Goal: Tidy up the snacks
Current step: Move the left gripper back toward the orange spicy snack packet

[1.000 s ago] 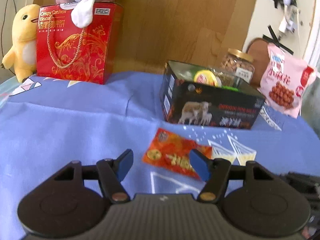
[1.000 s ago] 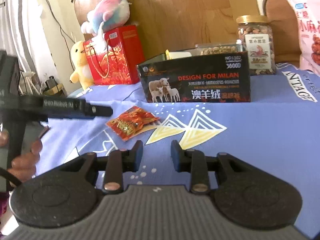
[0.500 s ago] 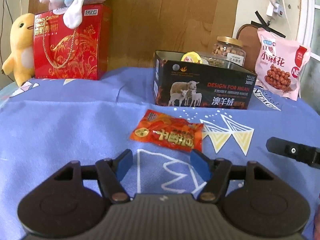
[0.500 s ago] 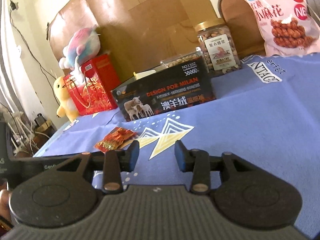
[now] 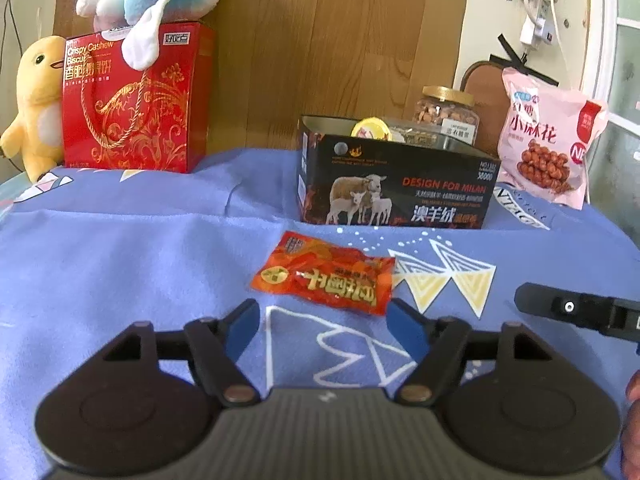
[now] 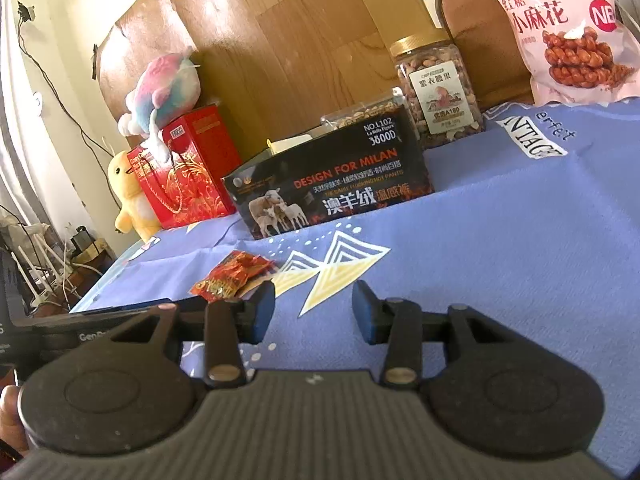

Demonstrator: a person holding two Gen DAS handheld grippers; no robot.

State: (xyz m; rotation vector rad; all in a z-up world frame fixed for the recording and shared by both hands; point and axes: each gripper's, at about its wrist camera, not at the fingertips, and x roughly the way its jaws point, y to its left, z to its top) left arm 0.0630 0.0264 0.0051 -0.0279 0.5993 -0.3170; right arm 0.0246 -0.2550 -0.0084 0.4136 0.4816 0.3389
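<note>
Snack packet (image 5: 324,280) lies mid-frame on the blue cloth (image 5: 120,248), just beyond the left gripper (image 5: 324,326). Its jaws are opening, empty. Right gripper (image 6: 314,312) jaws also opening, nothing between

Beyond the claws: one red packet (image 5: 324,276), one black box (image 5: 394,184), one jar (image 5: 448,114), one pink bag (image 5: 548,140), one red carton (image 5: 132,108), two plush toys (image 5: 38,100).

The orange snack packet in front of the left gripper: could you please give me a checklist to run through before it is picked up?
1. Orange snack packet lies flat and alone on the blue cloth: ok.
2. Left gripper jaws opening, nothing between them: ok.
3. Packet ahead of the blue fingertips, not yet between them: not ok.
4. Right gripper empty, jaws opening, off to the side: ok.
5. Black box open on top: ok.
6. Free room inside the box: cannot tell.
</note>
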